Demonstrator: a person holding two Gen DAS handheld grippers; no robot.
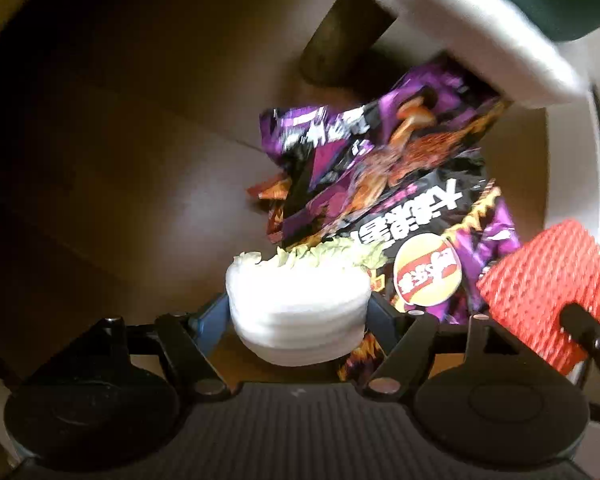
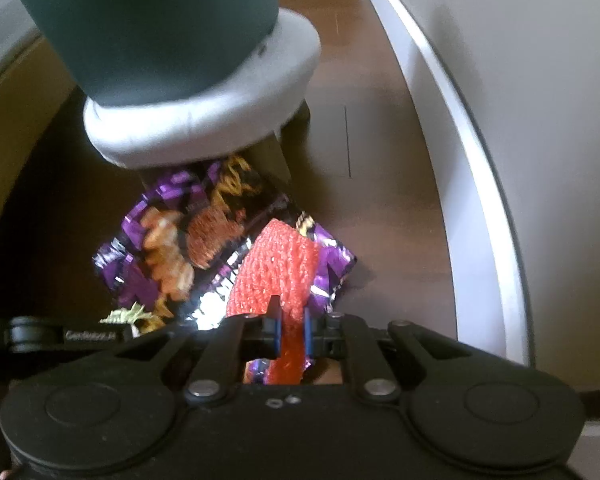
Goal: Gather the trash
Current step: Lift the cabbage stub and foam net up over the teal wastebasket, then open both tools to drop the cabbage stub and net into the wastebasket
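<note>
The right gripper (image 2: 289,330) was squeezed tight on one red foam fruit net (image 2: 274,270). Its two blue-padded fingers (image 2: 276,330) pinched the net's lower end, and the rest of the net stuck up and fanned out past them.

The left gripper (image 1: 298,312) had its jaws set wide around one stack of white ribbed foam cups (image 1: 298,312). The stack sat between the two blue pads and filled the gap. The picture was blurry there, so the touch on each side was hard to see. A bit of pale green crinkled stuff (image 1: 320,254) showed at the top of the stack.

One shiny purple and black snack bag (image 2: 188,252) lay crumpled on the brown wooden floor (image 2: 364,92). It was below both grippers, beside the dark wooden leg (image 1: 340,36) of a piece of furniture. That furniture had a white padded edge (image 2: 204,124) and a dark green cushion (image 2: 140,20) on it. The red net hung in front of the bag's right side in the right wrist view.

A white curved wall panel (image 2: 520,120) ran along the floor's right edge, well apart from the bag.
</note>
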